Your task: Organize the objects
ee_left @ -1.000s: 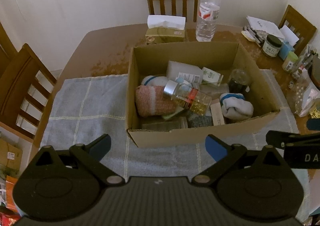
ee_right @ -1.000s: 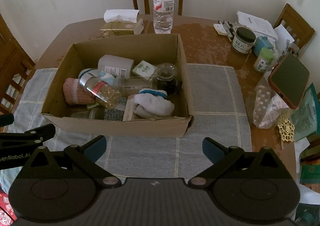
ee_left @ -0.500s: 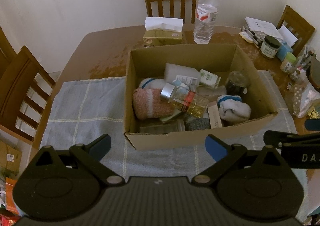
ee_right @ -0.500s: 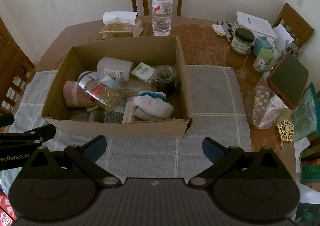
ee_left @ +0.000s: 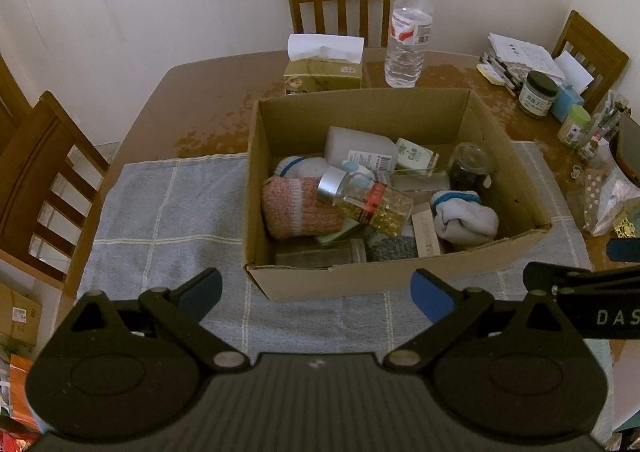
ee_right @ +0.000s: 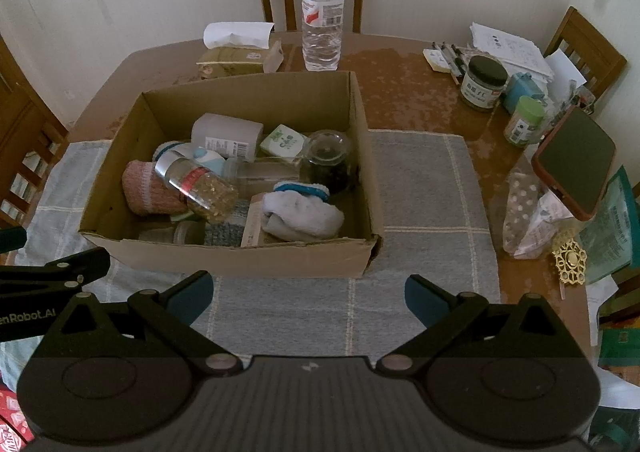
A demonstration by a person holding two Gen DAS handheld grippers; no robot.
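An open cardboard box (ee_left: 360,280) (ee_right: 240,256) stands on a grey cloth (ee_left: 168,212) (ee_right: 424,188). Inside lie a pink knitted sock (ee_left: 300,208), a clear jar of yellow bits with a silver cap (ee_left: 368,200) (ee_right: 196,188), a white sock with a blue band (ee_left: 464,216) (ee_right: 304,212), a white bottle (ee_left: 360,146), a green-and-white carton (ee_left: 414,156) and a dark glass jar (ee_left: 470,168). My left gripper (ee_left: 316,292) is open and empty, just short of the box's near wall. My right gripper (ee_right: 308,294) is open and empty, near the box's right front corner.
A water bottle (ee_left: 408,40) and a tissue box (ee_left: 324,68) stand behind the box. Jars (ee_right: 482,82), pens, papers, a phone (ee_right: 576,160) and bags crowd the table's right side. Wooden chairs (ee_left: 44,180) stand at the left, back and right.
Both grippers have drawn back slightly, so the box sits a little farther away in both views. Both stay open and empty.
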